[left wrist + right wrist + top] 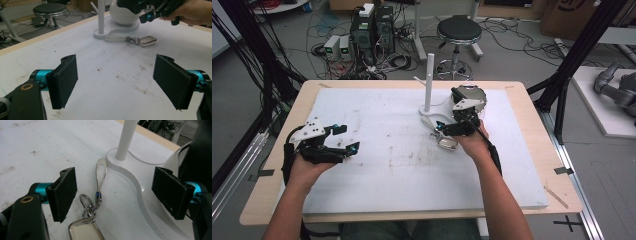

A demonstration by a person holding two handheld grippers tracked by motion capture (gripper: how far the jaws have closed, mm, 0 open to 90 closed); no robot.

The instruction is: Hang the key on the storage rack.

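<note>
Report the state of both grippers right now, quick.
Left gripper: open, holding nothing, above the bare white mat.
Right gripper: open, holding nothing, fingers either side of the keychain beside the white stand.

Keychain on mat, beside stand base

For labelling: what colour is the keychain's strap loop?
The strap loop is translucent whitish, ending in a silver clasp; clearest in the right gripper view.

Open mat mid-table; stand blocking far-right approach.
</note>
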